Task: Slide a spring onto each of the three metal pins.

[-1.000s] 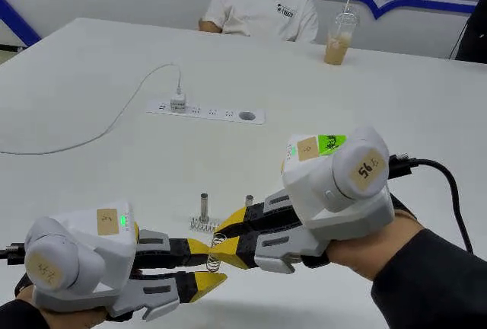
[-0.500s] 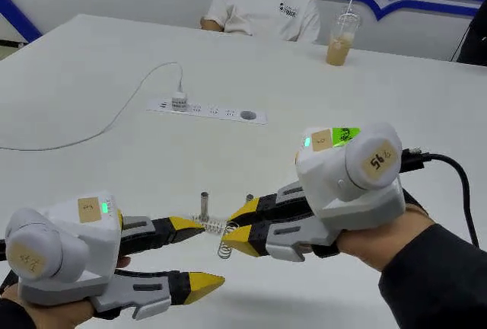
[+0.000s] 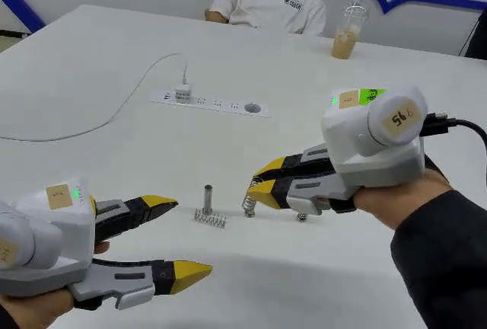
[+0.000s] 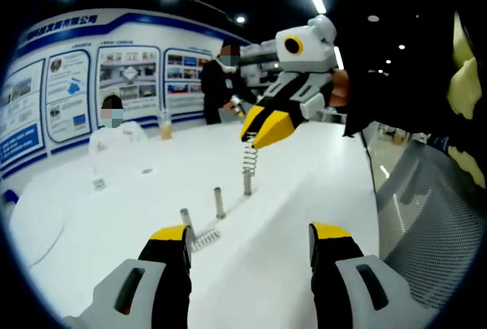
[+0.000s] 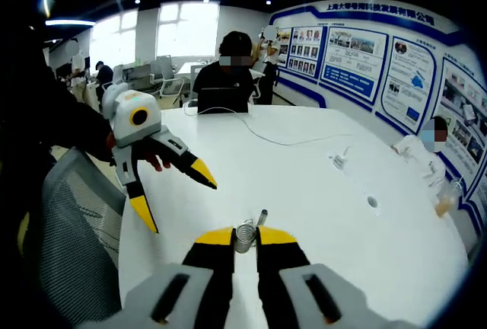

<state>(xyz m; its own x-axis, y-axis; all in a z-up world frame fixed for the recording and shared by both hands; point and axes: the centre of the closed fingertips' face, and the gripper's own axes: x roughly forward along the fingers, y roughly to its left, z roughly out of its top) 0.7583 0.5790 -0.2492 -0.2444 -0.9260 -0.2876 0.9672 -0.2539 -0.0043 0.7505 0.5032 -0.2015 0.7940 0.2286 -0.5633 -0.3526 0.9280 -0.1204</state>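
My right gripper is shut on the top of a coil spring, which hangs upright with its lower end at a short metal pin on the white table. In the right gripper view the spring sits between my closed jaws. A bare upright pin stands just to the left, and a second spring lies flat at its foot. A small third pin shows under the right gripper. My left gripper is open and holds nothing, a short way left of the pins.
A white power strip with a plug and a long cable lies beyond the pins. An iced drink cup stands at the far side, where a person sits. The right gripper's black cable trails off right.
My right gripper has carried the spring up and to the right, and it now hangs upright over a pin. My left gripper has drawn back to the left, still open.
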